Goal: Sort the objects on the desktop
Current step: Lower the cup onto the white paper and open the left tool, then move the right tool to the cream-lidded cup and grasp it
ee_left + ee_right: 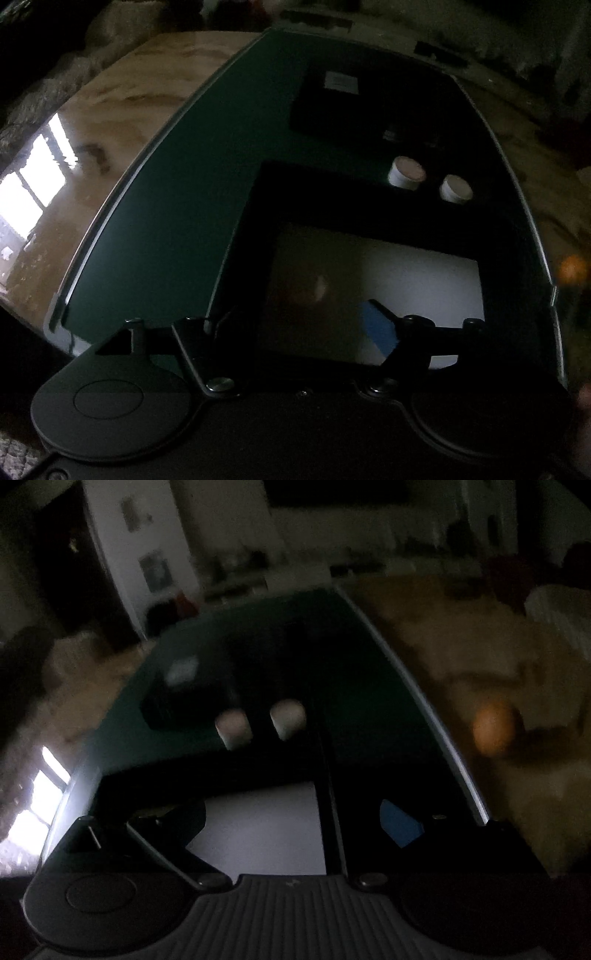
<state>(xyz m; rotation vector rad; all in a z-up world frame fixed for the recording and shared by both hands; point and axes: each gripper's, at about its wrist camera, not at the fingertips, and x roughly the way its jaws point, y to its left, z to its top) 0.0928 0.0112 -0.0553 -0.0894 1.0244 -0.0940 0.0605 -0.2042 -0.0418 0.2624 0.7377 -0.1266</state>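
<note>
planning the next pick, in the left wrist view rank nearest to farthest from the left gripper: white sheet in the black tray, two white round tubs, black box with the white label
1. White sheet, directly under the left gripper.
2. Two white round tubs, farther on, right; side by side, too close to call.
3. Black box with white label, farthest, at the green mat's far end.

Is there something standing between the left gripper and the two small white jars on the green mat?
Nothing upright is in the way. Between the left gripper and the two white jars lies only a flat white sheet in a dark frame. The gripper's jaws stand apart with nothing held between them.
</note>
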